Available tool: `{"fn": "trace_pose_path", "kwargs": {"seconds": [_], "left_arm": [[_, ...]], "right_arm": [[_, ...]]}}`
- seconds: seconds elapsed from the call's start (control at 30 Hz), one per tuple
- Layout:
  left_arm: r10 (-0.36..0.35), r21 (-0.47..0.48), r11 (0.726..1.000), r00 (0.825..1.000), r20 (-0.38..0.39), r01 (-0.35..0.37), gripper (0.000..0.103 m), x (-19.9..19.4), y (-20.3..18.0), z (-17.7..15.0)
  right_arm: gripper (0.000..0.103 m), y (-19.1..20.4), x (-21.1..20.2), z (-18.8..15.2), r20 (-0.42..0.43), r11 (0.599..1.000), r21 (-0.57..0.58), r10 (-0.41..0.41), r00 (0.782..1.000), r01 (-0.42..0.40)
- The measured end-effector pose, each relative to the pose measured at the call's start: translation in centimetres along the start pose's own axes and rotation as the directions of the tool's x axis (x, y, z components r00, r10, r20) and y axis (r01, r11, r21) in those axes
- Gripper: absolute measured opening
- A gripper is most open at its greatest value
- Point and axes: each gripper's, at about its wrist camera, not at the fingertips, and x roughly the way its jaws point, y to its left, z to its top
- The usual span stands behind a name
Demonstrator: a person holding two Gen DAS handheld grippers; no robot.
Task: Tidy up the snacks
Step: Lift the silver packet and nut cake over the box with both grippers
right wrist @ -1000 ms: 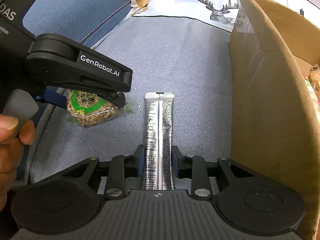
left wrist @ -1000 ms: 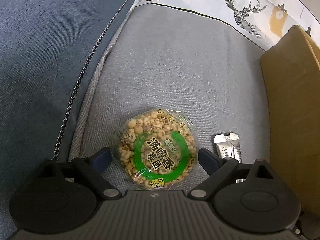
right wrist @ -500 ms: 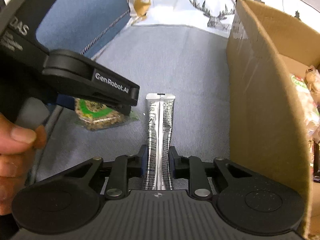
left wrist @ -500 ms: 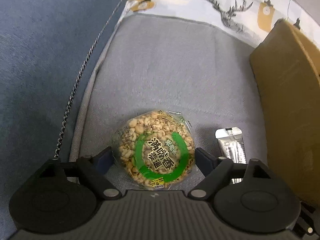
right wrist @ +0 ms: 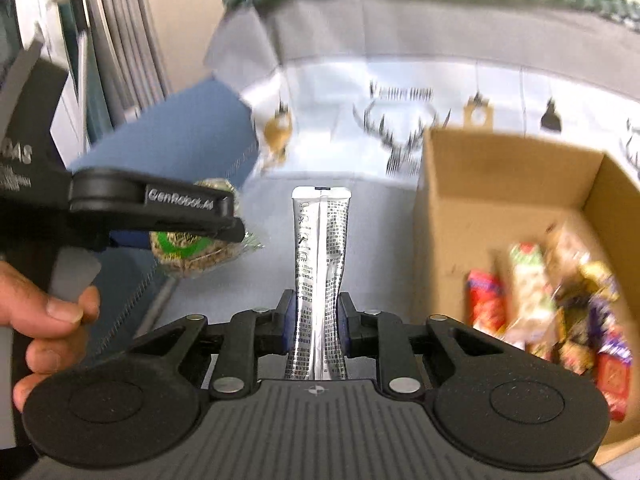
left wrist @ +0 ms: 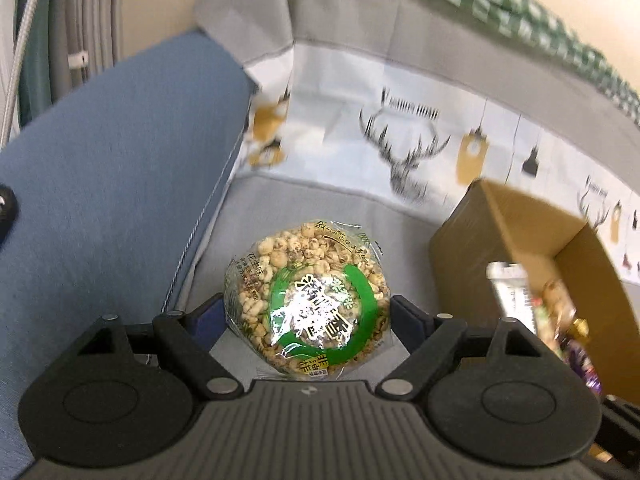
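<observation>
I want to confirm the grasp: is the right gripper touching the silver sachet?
Touching. The right wrist view shows the right gripper pinching the silver sachet with both pads.

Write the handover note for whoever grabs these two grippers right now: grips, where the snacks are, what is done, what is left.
Left gripper: shut on the round puffed-snack pack, held in the air above the grey cushion.
Right gripper: shut on the silver stick pack, also in the air.
Cardboard box: open, to the right, with several wrapped snacks already inside.
Done: both packs picked up.
Left: carry both over the box and let go, probably the stick pack first, since it is nearer the box.
</observation>
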Motion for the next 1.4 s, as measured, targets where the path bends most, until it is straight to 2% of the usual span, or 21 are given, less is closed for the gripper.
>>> {"fn": "trace_pose_path", "kwargs": {"seconds": [0.17,0.33,0.43,0.5,0.57,0.67,0.9,1.07,1.23,1.4], "left_arm": [[-0.013,0.021,1.000,0.997,0.071,0.012,0.089,-1.6,-2.0,0.4],[-0.043,0.043,0.998,0.994,0.104,0.038,0.089,-1.9,-4.3,0.6],[-0.058,0.056,0.997,0.993,0.106,0.052,0.089,-1.6,-5.7,0.6],[-0.069,0.071,0.996,0.992,0.108,0.062,0.089,-1.3,-6.7,0.7],[-0.078,0.085,0.994,0.991,0.113,0.069,0.089,-1.1,-7.6,0.8],[-0.096,0.095,0.992,0.988,0.118,0.085,0.089,-0.6,-8.9,0.8],[-0.146,0.112,0.985,0.979,0.141,0.131,0.089,-0.1,-11.9,1.0],[-0.202,0.153,0.972,0.964,0.175,0.176,0.089,-0.6,-14.1,0.6],[-0.271,0.222,0.949,0.937,0.222,0.222,0.089,-1.3,-16.6,0.0],[-0.341,0.283,0.920,0.911,0.233,0.272,0.089,-1.8,-18.7,-0.7]], "right_arm": [[0.022,-2.8,-3.7,2.0,0.098,0.999,0.039,0.008,0.995,-0.012],[0.022,-7.8,-6.6,5.1,0.175,0.996,0.089,-0.029,0.984,0.013],[0.022,-10.9,-7.2,5.9,0.214,0.993,0.086,-0.095,0.972,0.078],[0.022,-12.9,-6.7,5.3,0.233,0.984,0.098,-0.166,0.958,0.147],[0.022,-14.9,-6.0,4.2,0.217,0.973,0.149,-0.208,0.954,0.179],[0.022,-17.0,-4.9,3.4,0.165,0.962,0.219,-0.203,0.965,0.165],[0.022,-18.1,-4.4,3.1,0.160,0.962,0.206,-0.213,0.964,0.179],[0.022,-18.8,-4.6,3.3,0.163,0.962,0.195,-0.224,0.961,0.192],[0.022,-19.2,-5.0,3.2,0.178,0.961,0.174,-0.244,0.953,0.214],[0.022,-19.5,-5.4,3.0,0.185,0.959,0.167,-0.260,0.948,0.230]]}}
